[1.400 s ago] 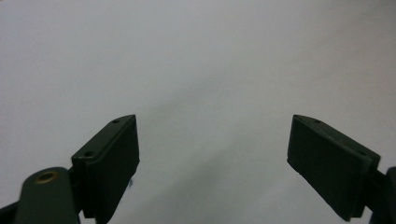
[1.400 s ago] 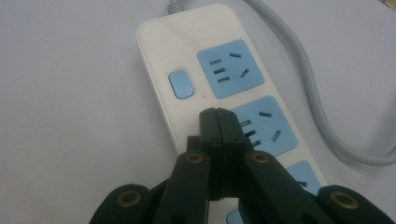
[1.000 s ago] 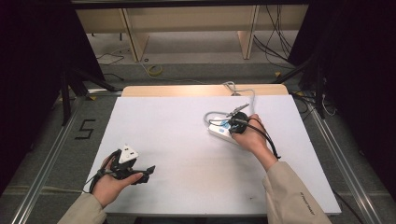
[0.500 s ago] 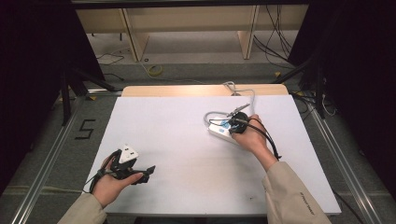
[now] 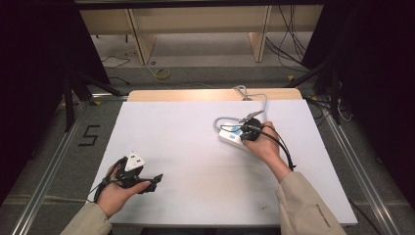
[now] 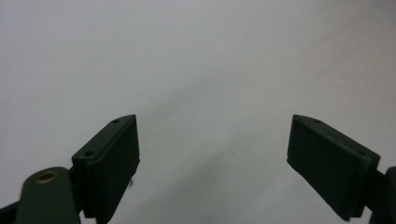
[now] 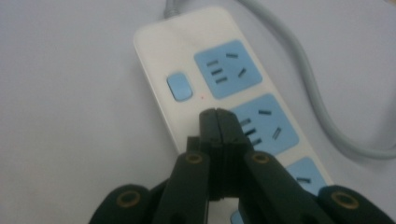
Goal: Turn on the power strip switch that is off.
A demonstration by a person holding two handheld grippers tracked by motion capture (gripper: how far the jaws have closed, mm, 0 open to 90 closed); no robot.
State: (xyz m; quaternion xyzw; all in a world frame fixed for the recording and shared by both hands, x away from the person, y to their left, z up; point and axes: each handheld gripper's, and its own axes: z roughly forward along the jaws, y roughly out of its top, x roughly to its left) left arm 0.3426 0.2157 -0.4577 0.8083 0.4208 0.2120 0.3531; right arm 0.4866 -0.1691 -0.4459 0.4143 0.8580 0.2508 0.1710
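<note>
Power strip (image 5: 231, 138) and grey cable (image 5: 259, 100) block far right; elsewhere table (image 5: 186, 147) open.

A white power strip (image 7: 187, 70) with pale blue socket panels (image 7: 227, 68) and a pale blue switch (image 7: 179, 86) is being shown, its cable (image 7: 308, 79) grey; black jaws are being displayed against a white table (image 5: 186, 132).

Not much to read here. The one clear mark is a black "5" (image 5: 89, 135) on the grey floor (image 5: 49, 161), left of the white table (image 5: 195, 147) in the high view. The power strip (image 7: 187, 56) in the right gripper view carries no printed words or brand that can be made out, just plain blue sockets and a blue button. There's a tiny mark on the person's right sleeve (image 5: 313, 210), too small to read.
</note>
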